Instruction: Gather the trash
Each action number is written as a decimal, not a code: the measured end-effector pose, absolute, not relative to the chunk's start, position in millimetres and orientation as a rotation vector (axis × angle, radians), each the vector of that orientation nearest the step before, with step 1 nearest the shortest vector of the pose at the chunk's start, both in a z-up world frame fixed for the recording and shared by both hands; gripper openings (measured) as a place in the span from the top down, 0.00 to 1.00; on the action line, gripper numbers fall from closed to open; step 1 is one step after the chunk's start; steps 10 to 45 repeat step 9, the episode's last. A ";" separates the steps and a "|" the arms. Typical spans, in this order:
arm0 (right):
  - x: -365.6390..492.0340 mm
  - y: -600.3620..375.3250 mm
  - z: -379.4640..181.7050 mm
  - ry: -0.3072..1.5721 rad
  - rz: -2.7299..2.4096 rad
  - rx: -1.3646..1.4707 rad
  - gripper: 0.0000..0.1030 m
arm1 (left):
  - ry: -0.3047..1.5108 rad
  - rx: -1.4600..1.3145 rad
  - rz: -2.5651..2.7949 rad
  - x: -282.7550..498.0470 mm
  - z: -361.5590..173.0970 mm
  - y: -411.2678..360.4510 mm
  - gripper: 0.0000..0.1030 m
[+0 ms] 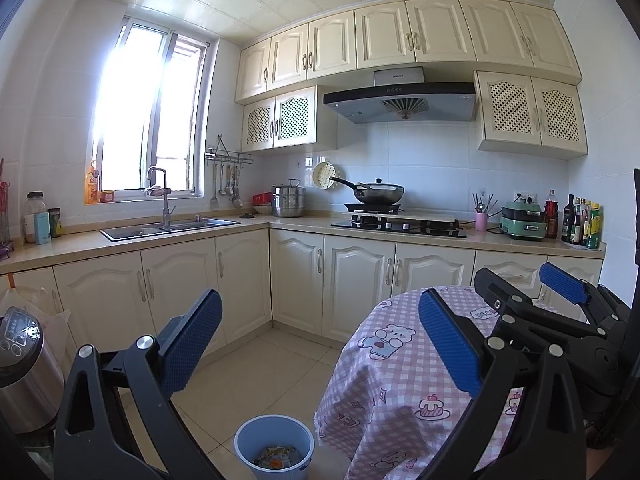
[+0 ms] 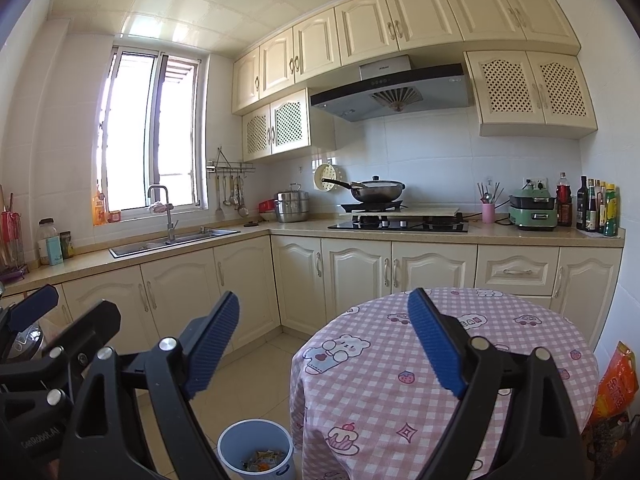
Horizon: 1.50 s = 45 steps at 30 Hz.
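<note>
A round surface [image 2: 460, 360] is seen draped in a soft pink-and-white checked cloth printed with cartoon bears, cupcakes and strawberries; its hem hangs in loose folds toward the pale tiled floor [image 1: 256, 376]; nothing is seen lying on the cloth's visible top. Beside it, on the floor, a round pale-blue plastic bin [image 1: 274, 446] is set; crumpled wrappers [image 1: 276, 457], mixed in colour with an orange scrap among them, are seen lying at its bottom; the trash is thus found inside the bin, just left of the cloth's hem.

The left claw [image 1: 320, 348] is held nearly level, its two fingers faced with ribbed blue pads [image 1: 192, 344] on black angular frames joined by silver bolts; the pads are spread wide with nothing between them, so it stands open. The right claw [image 2: 324, 348] is held alike, level and beside the left one, its serrated blue pads [image 2: 212, 344] parted wide and gripping nothing; its frame is seen at the right edge of the left wrist view.

Behind, glossy cream cabinets with arched panels are ranged under a speckled stone counter [image 2: 248, 230]; a steel sink [image 1: 168, 227], a black glass hob [image 1: 400, 226] bearing a dark wok [image 1: 378, 192], and a steel pot [image 1: 289, 200] are seen on it; an orange bag [image 2: 616, 380] is seen on the right near the surface.
</note>
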State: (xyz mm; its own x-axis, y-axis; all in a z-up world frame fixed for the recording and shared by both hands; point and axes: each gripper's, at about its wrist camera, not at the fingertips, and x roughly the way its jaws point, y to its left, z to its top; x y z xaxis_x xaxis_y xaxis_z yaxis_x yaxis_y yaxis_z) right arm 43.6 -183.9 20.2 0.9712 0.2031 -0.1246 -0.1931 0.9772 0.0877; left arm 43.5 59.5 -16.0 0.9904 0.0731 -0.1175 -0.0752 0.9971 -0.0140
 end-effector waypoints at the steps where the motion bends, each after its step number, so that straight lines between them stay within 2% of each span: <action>1: 47.0 -183.8 19.7 0.137 0.199 0.075 0.17 | 0.122 -0.017 0.075 46.8 -16.6 58.9 0.07; 9: 80.0 -192.0 8.8 0.177 0.181 0.073 0.16 | 0.189 -0.016 0.098 76.6 -29.8 55.6 0.07; 45: 80.0 -192.0 8.8 0.177 0.181 0.073 0.16 | 0.189 -0.016 0.098 76.6 -29.8 55.6 0.07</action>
